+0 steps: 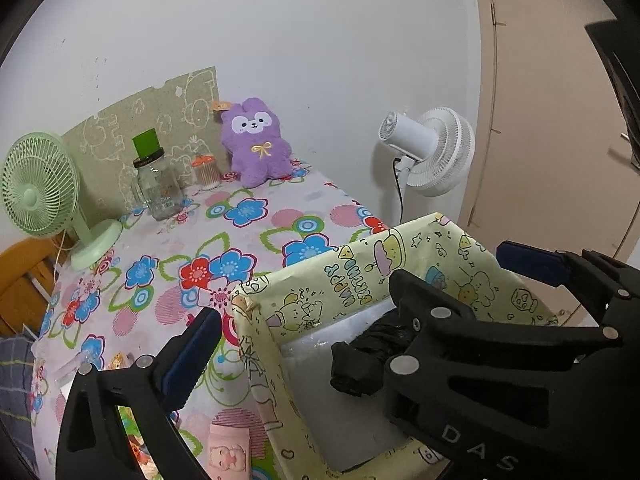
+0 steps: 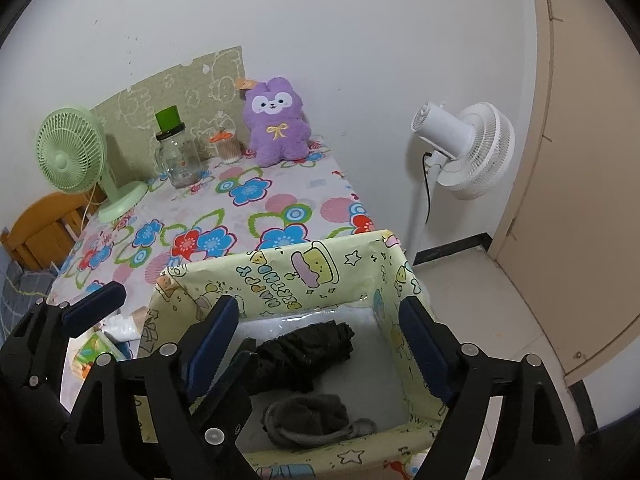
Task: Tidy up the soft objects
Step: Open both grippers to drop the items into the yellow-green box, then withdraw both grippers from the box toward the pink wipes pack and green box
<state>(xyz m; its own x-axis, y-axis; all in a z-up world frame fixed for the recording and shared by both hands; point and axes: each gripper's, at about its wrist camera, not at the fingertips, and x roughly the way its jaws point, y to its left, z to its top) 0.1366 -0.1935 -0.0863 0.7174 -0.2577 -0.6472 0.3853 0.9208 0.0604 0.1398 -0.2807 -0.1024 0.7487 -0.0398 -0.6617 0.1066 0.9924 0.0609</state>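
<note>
The box looks wrapped in glossy printed paper. Inside lie a crinkled black fabric bundle and a grey knitted piece. The purple plush is fuzzy; the jar is clear glass.

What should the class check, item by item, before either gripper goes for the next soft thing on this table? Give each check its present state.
1. Left gripper open and holding nothing: ok.
2. Right gripper open and holding nothing: ok.
3. Black bundle lies fully inside the box: ok.
4. Grey knitted thing lies on the box floor, clear of the pads: ok.
5. Room left in the box for the purple plush toy: cannot tell.
6. Path to the plush toy clear: not ok; the glass jar and small container stand close beside it.
</note>
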